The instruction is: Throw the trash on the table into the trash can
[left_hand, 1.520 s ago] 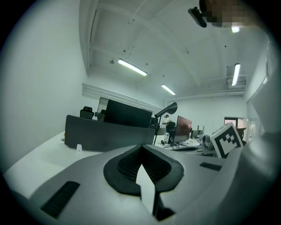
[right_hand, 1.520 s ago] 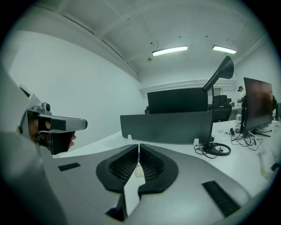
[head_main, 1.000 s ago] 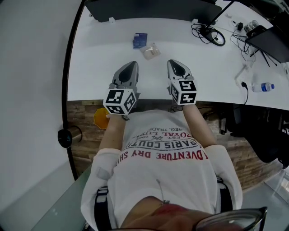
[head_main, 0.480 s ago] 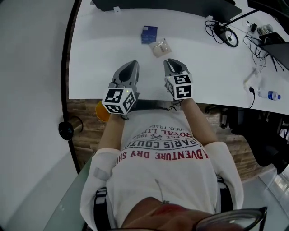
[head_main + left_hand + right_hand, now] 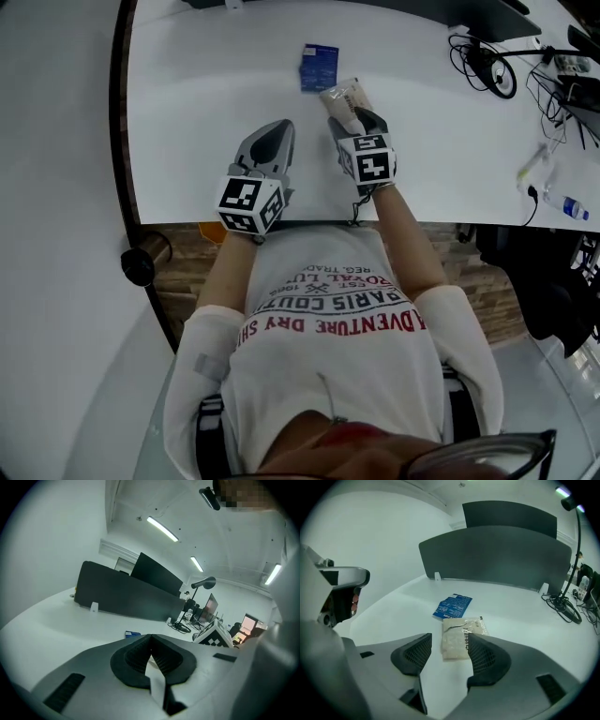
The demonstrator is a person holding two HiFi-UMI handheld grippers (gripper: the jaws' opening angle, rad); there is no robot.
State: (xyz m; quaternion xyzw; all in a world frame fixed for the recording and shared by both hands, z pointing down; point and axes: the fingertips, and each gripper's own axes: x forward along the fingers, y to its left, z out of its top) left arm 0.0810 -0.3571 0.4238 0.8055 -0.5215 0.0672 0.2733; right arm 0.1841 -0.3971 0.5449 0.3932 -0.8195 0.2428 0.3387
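Though left gripper closed, right gripper just opened astride packet on white table.

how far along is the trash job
Done: nothing yet. The clear packet and the blue packet both lie on the table.
In hand: the right gripper has just been opening its jaws. They stand apart with the clear packet's near end between them, not pinched. The left gripper is shut and empty.
Left: grab and bin both packets.

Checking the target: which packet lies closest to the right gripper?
The pale packet, its near end between the right gripper's just-opened jaws; the blue packet lies beyond.
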